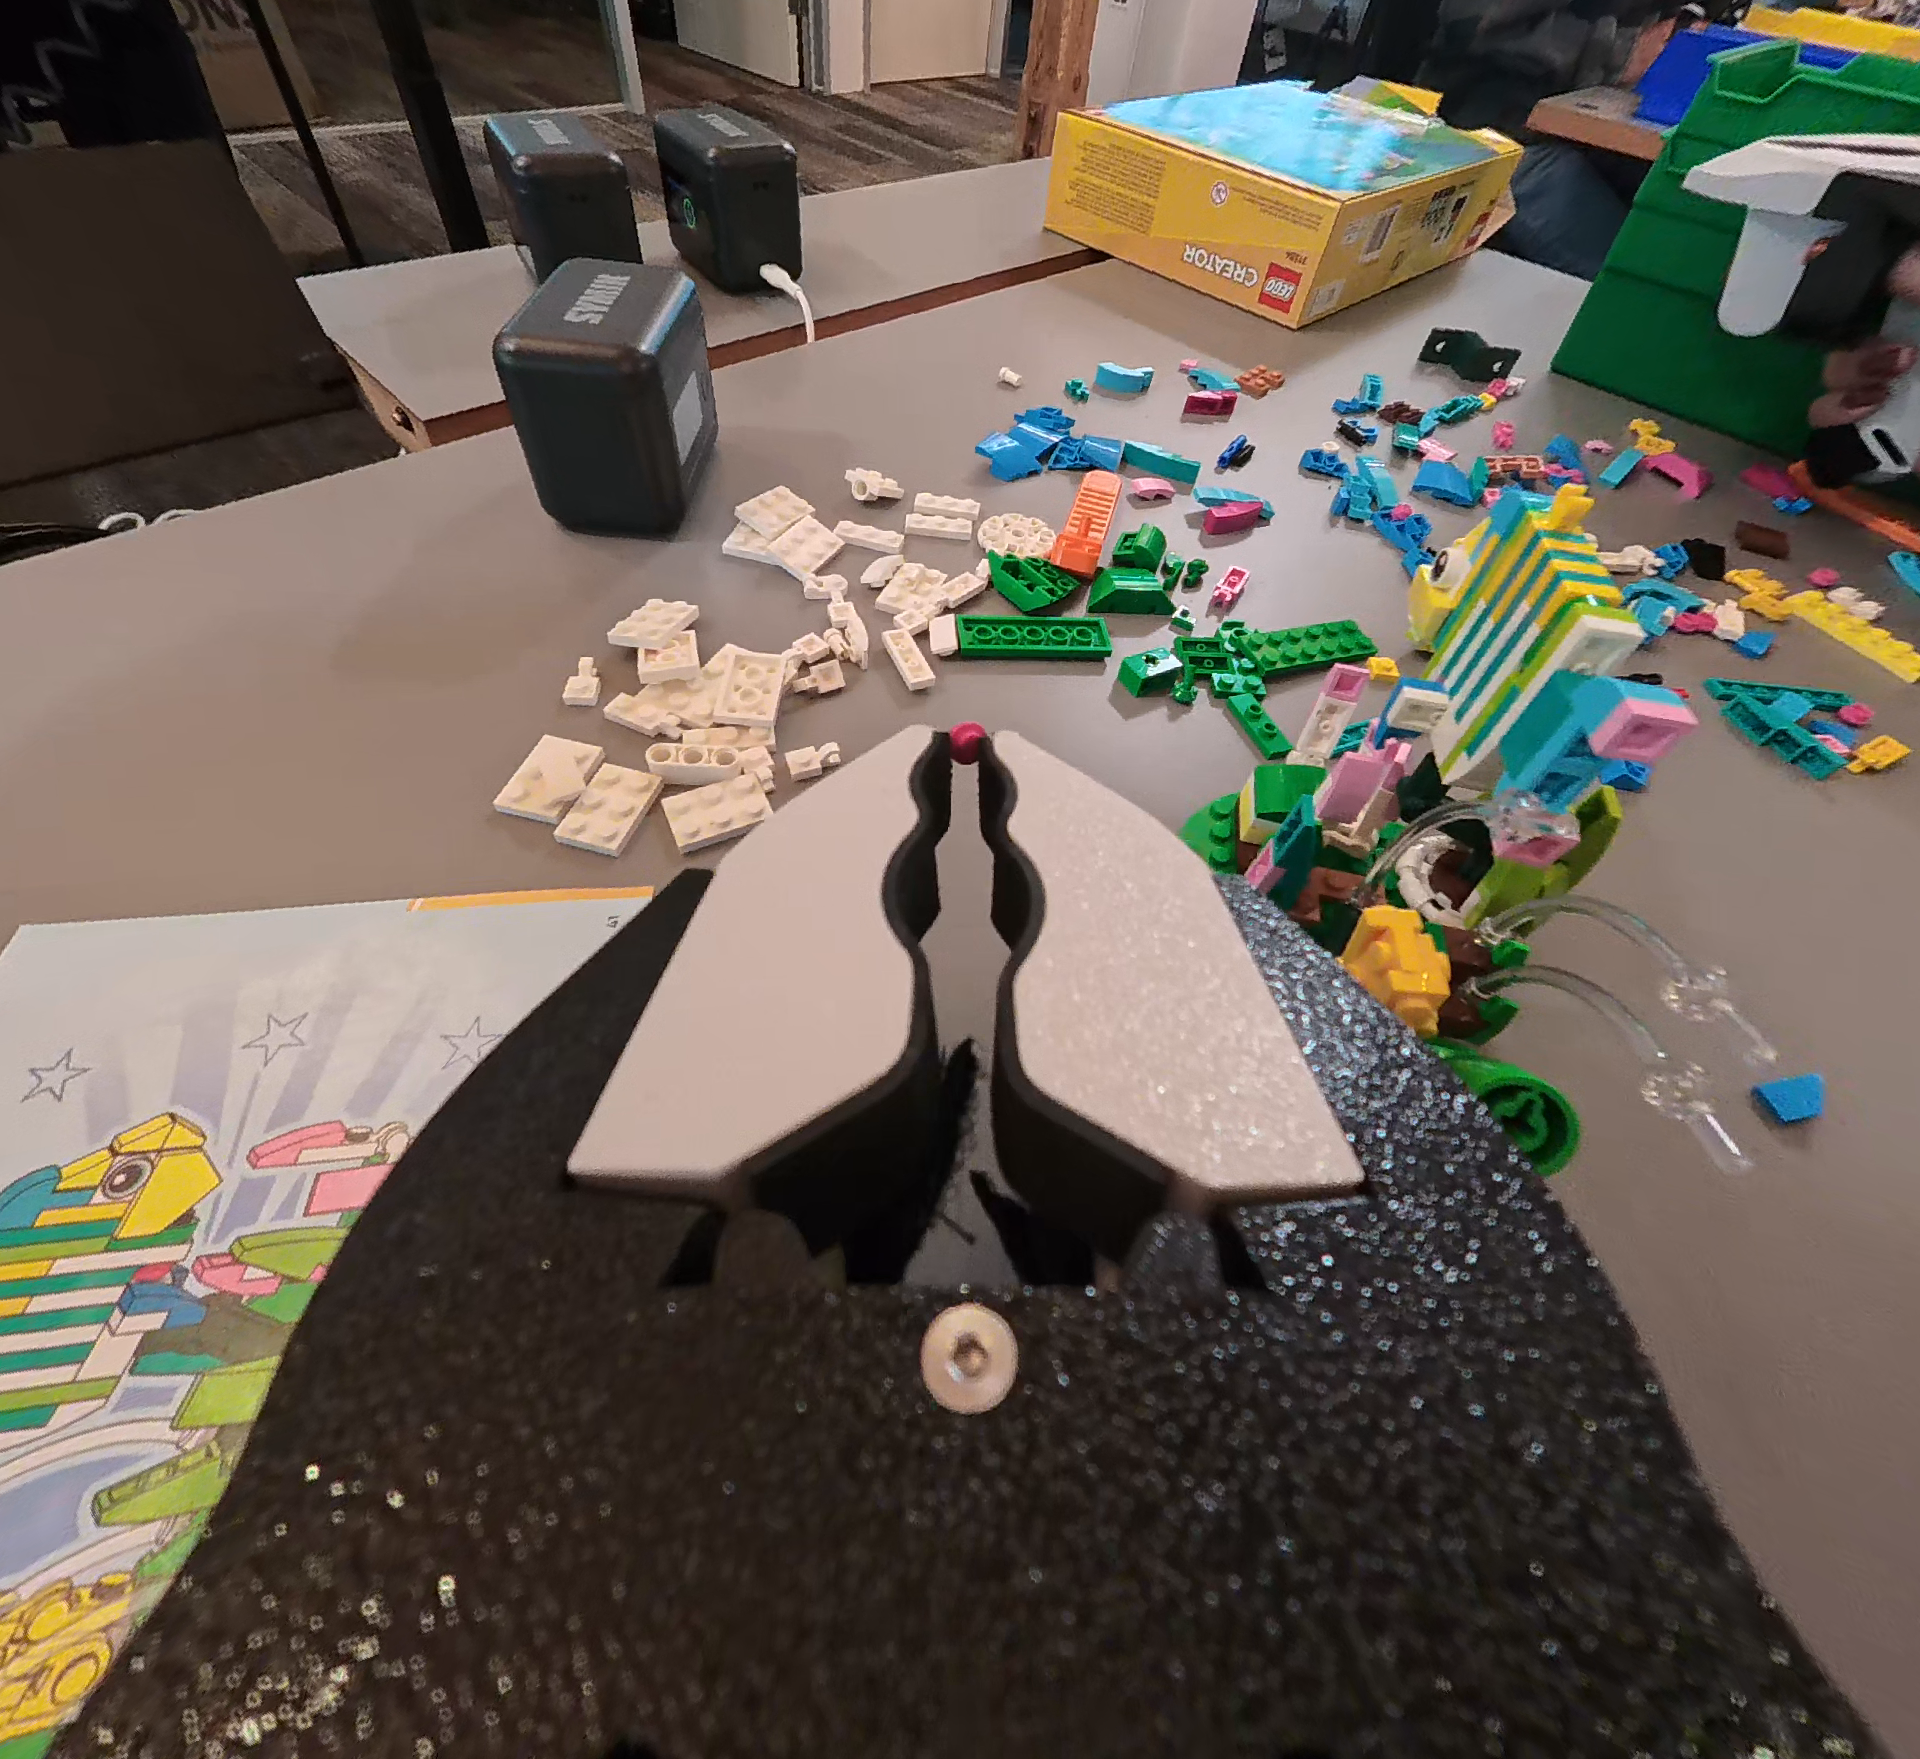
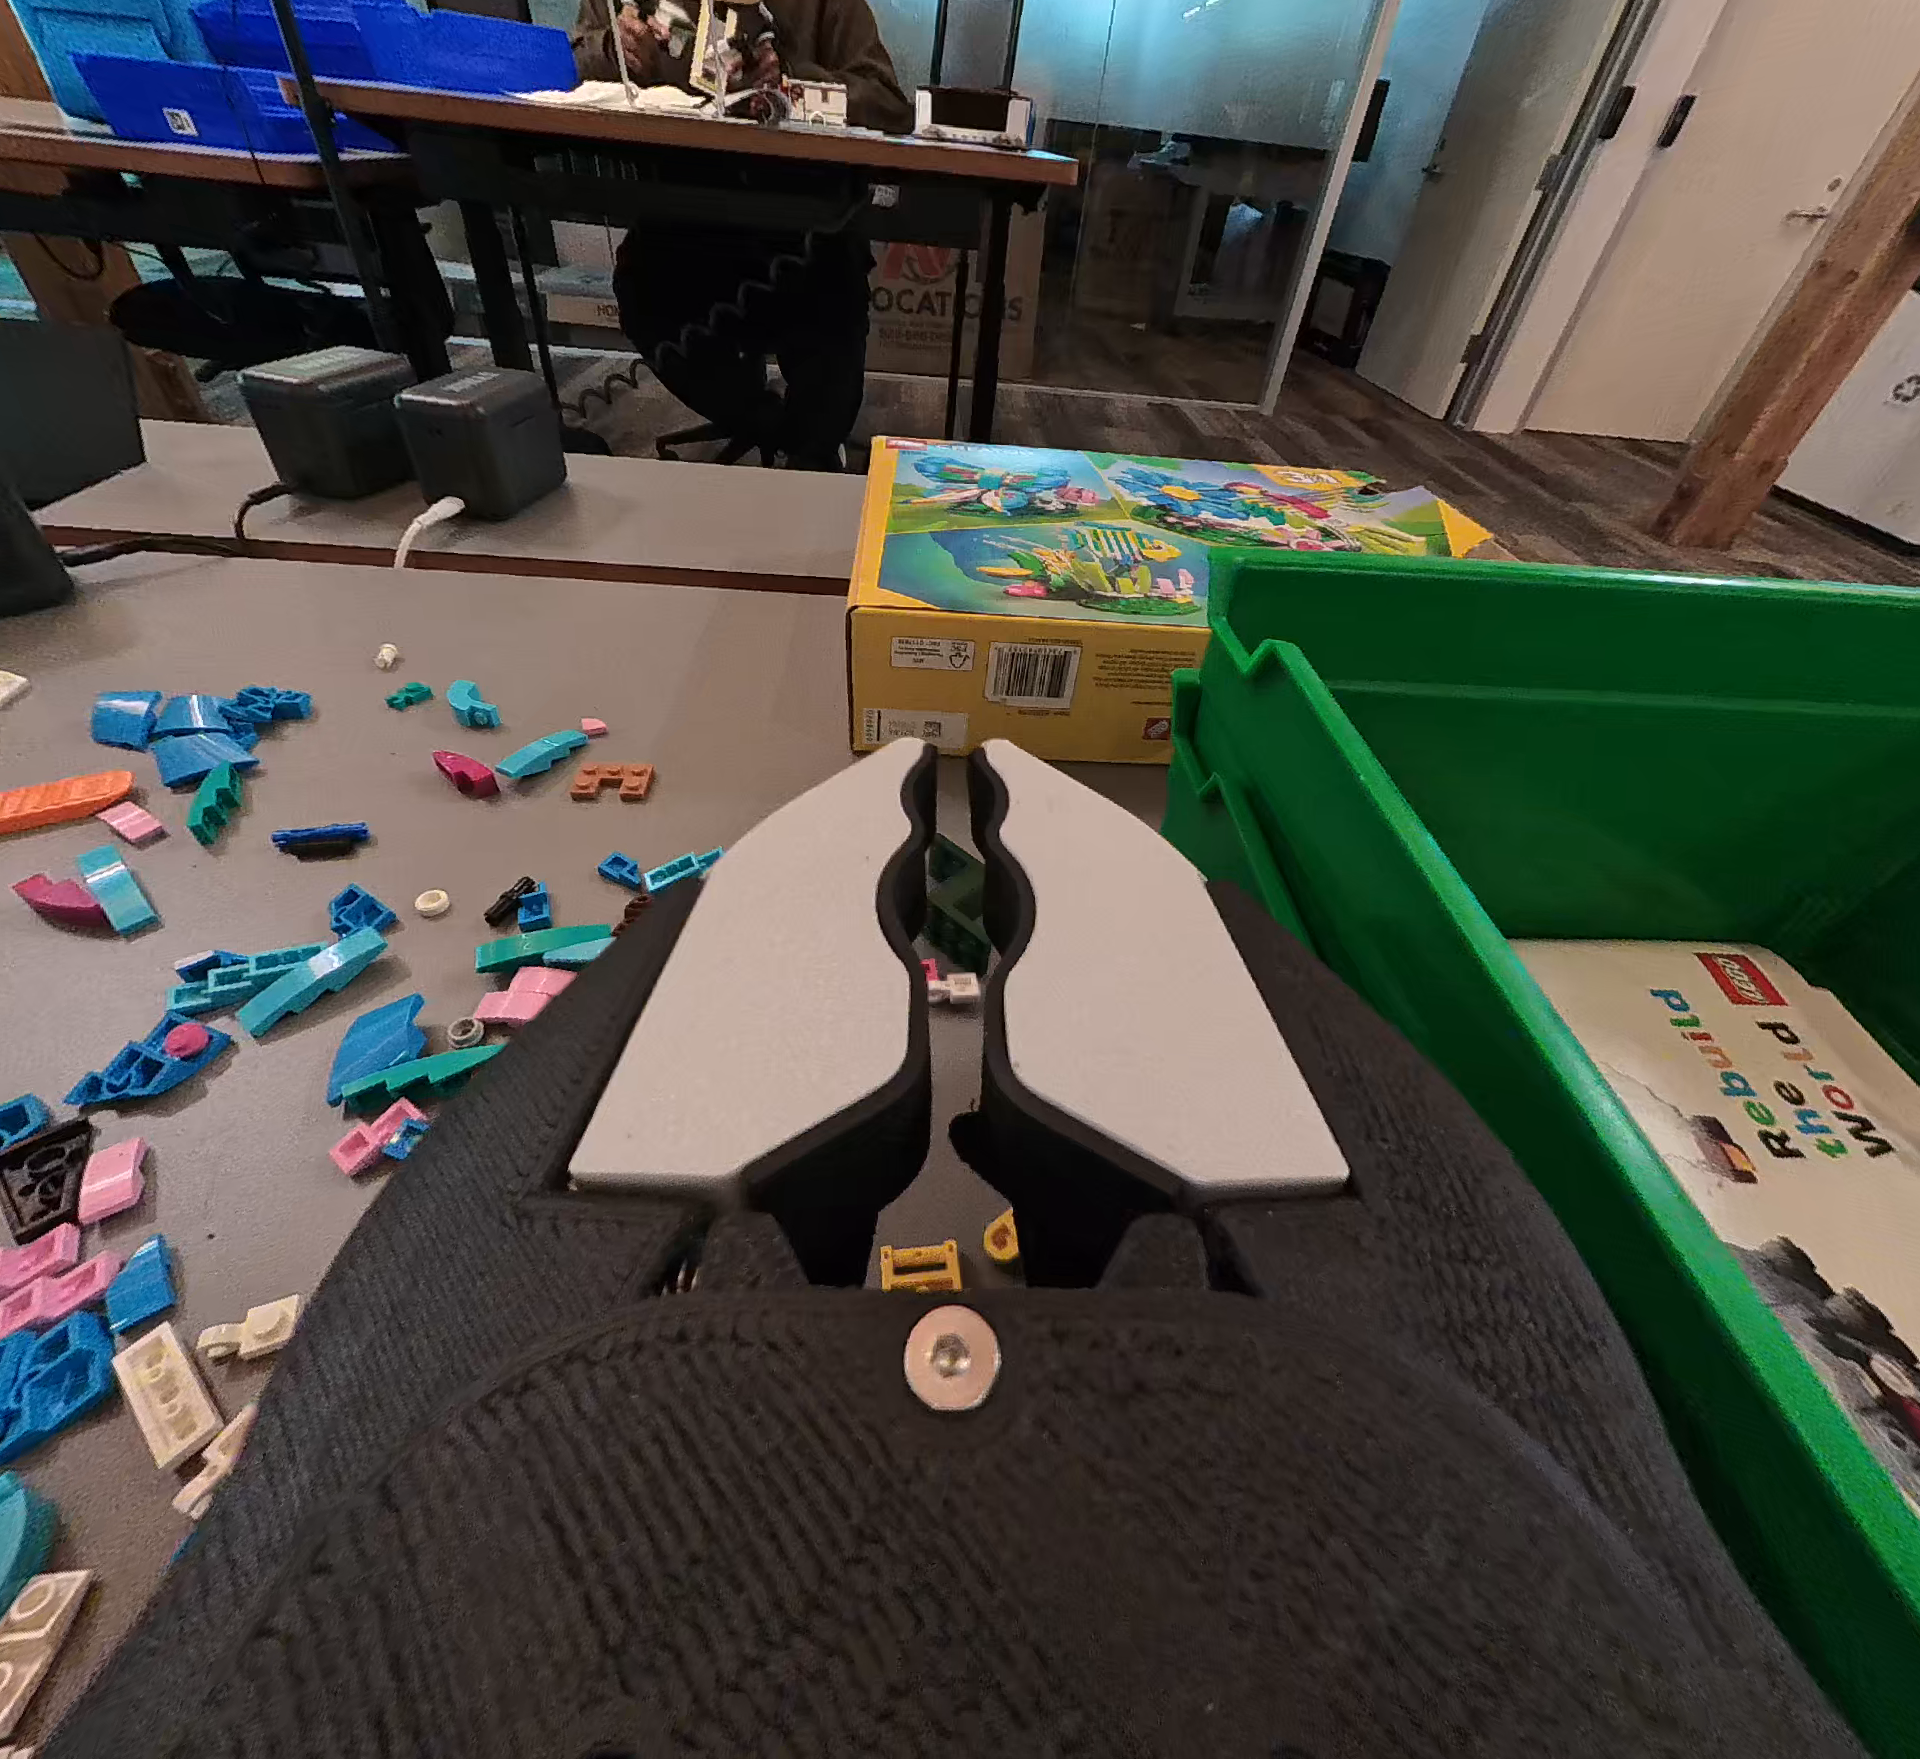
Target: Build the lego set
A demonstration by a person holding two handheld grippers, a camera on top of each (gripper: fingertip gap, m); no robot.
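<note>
Left gripper (image 1: 966, 745) pinches a tiny dark-red round stud (image 1: 966, 739) at its very tips, above the white plate pile (image 1: 686, 701). Half-built multicoloured fish model (image 1: 1455, 774) sits at 2 o'clock. Right gripper (image 2: 951, 759) nearly closed, empty. Risk: marginal tip grip, so the stud could pop out and roll.

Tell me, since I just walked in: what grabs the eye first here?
The left gripper pinches a tiny dark-red stud at its jaws' tips. Right of it stands a striped yellow, white and blue fish model among loose bricks sorted by colour. The right view shows a big green bin.
</note>
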